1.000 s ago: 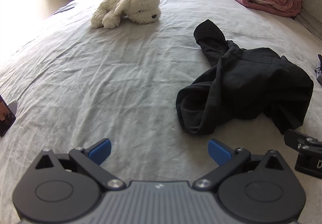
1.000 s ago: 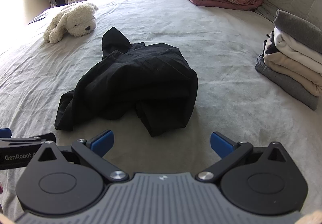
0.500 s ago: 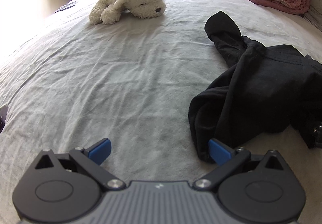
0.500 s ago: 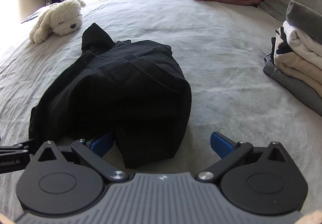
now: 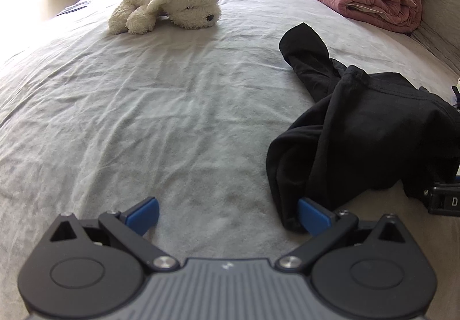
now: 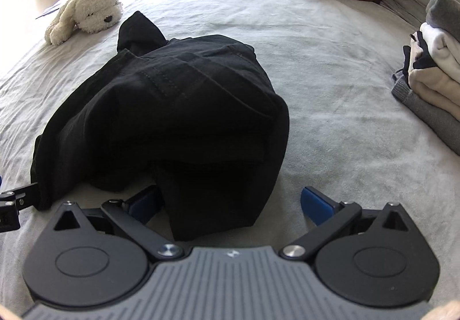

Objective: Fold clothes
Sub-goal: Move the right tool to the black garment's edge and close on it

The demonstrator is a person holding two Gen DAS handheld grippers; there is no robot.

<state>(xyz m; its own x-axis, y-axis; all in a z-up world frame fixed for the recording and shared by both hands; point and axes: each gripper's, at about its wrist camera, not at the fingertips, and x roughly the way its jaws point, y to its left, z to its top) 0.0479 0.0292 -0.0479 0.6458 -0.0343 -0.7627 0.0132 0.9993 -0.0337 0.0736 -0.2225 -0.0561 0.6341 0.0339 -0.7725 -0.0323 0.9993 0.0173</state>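
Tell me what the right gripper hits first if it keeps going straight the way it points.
The right gripper is open, and the near edge of the crumpled black garment already lies between its fingers. Going straight, it would likely press into that fabric at once, well before the bed sheet beyond.

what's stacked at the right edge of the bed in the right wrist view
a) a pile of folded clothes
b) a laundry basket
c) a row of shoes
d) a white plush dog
a: the right wrist view shows a neat pile of folded clothes in grey and cream layers, set apart from the crumpled black garment.
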